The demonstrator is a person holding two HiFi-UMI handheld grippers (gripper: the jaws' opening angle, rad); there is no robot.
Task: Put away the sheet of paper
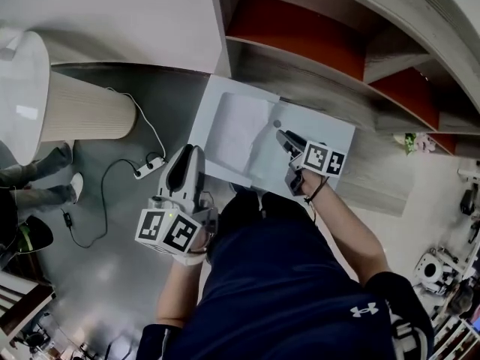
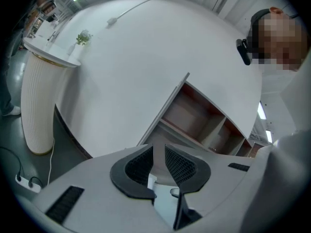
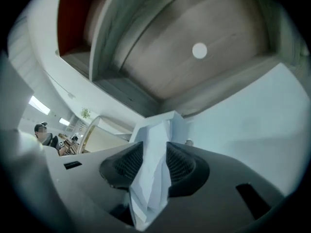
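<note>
The sheet of paper [image 3: 153,164] is caught in the right gripper [image 1: 285,139]. Its fingers [image 3: 125,165] pinch a creased, bunched fold of it, and the loose end sticks out past the tips. In the head view that is just right of the frame's centre, over a shallow white box [image 1: 330,130] that could be a drawer. The box sits in front of the wooden shelves [image 1: 315,66] at the upper right. The rest of the sheet seems to lie pale and rumpled in the box's left half.

The left gripper [image 1: 189,160] hangs at lower left, over the grey floor [image 1: 112,223]. Its fingers [image 2: 138,166] stand a narrow gap apart with nothing between them.

From here the paper looks feather-light and limp. It already buckles where it is squeezed, so it will flop and drag rather than hold its shape, and a hard tug could tear it. The fold gives the best hold, I'd say, because several layers are bunched there. A single free edge would slip out or crumple further.
</note>
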